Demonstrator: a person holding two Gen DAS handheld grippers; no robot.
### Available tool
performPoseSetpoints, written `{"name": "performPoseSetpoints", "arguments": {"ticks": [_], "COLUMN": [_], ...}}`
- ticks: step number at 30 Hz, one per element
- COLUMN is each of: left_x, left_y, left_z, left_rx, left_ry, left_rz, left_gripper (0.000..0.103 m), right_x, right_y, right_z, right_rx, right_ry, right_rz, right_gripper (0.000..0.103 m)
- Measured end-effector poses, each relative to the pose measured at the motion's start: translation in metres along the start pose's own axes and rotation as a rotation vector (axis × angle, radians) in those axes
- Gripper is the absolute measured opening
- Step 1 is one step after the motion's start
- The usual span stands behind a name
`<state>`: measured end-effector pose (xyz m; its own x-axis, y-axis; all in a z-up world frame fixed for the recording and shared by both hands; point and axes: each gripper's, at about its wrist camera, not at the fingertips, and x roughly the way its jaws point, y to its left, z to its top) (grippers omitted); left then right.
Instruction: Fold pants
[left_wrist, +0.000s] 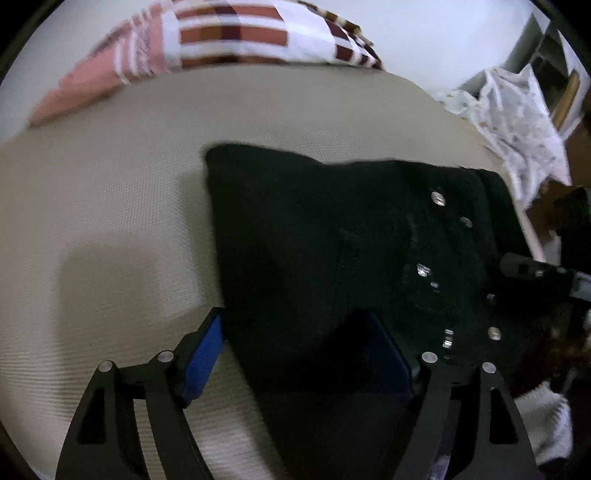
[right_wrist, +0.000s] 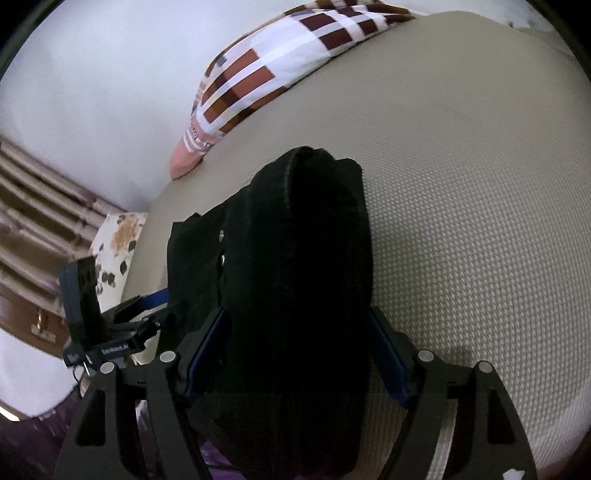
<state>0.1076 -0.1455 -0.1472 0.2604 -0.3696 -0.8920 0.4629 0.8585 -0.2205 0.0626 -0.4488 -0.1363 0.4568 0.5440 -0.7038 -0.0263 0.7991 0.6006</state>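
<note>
Your black pants (left_wrist: 332, 236) lie folded into a thick bundle on the beige mattress (left_wrist: 110, 206), near its edge, with the rivets and zipper facing up in the left wrist view. The bundle's far edge is straight, and past it and along one side the mattress runs bare. Your left gripper (left_wrist: 299, 354) stands wide over the near corner of the bundle: one blue pad (left_wrist: 205, 354) sits just off the cloth's edge over bare mattress, the other over the fabric, and neither visibly pinches it. Your right gripper (right_wrist: 295, 354) also stands wide, straddling the rounded fold of the pants (right_wrist: 295, 240); whether its pads press the cloth you cannot tell. A checked pillow (left_wrist: 236, 33) lies well apart at the far end against the white wall (right_wrist: 92, 74). Off the mattress edge hangs a patterned sheet (left_wrist: 517, 129).
</note>
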Motion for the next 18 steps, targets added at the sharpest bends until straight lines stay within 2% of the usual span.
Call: {"name": "performPoseSetpoints", "arguments": {"ticks": [4,7,12,15,16,18], "left_x": [0.001,0.003,0.003,0.003,0.003,0.001], "left_y": [-0.005,-0.006,-0.006,-0.007,-0.008,-0.011], "left_z": [0.0,0.003,0.004,0.004,0.003,0.003], "left_rx": [0.033,0.05,0.074,0.08,0.084,0.097], "left_ry": [0.008,0.019,0.018,0.011,0.008,-0.01], "left_rz": [0.003,0.0,-0.018,-0.014,-0.009,0.005], "left_gripper": [0.079,0.079,0.079,0.079,0.077,0.066], "right_x": [0.001,0.002,0.004,0.006,0.008,0.01], "right_y": [-0.001,-0.005,-0.014,-0.016,-0.018,-0.02], "right_z": [0.003,0.008,0.015,0.012,0.012,0.01], "right_rx": [-0.031,-0.033,0.003,0.017,0.032,0.074], "right_ry": [0.02,0.028,0.047,0.068,0.08,0.084], "right_rz": [0.015,0.022,0.072,0.092,0.104,0.143], "right_gripper": [0.073,0.067,0.062,0.051,0.042,0.036]}}
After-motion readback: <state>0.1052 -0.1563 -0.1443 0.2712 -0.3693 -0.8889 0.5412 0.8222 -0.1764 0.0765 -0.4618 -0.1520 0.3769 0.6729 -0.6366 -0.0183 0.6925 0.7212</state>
